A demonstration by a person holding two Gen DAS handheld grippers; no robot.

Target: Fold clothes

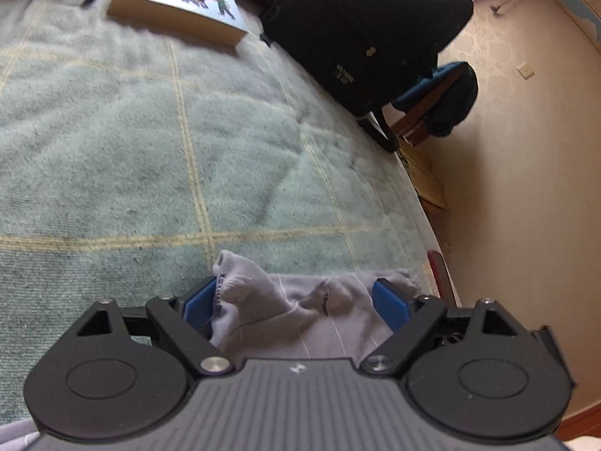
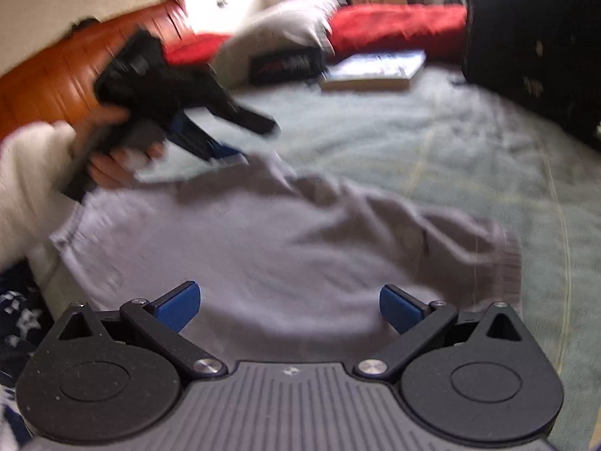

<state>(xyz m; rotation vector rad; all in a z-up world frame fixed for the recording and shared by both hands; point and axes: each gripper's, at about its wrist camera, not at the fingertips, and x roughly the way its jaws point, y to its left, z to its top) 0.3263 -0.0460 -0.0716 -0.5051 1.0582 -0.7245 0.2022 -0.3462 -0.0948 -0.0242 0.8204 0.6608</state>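
Note:
A grey sweatshirt lies spread on the green checked blanket, one sleeve with a ribbed cuff trailing right. My right gripper hovers over its near part, blue pads wide apart with nothing gripped. My left gripper, held by a hand in a white sleeve, sits at the garment's far edge. In the left wrist view its jaws stand wide, with a bunched edge of the sweatshirt lying between the pads, which do not squeeze it.
A paperback book lies further up the bed beside a black backpack. Red and grey pillows sit at the head. The bed's edge drops to the floor at the right of the left wrist view.

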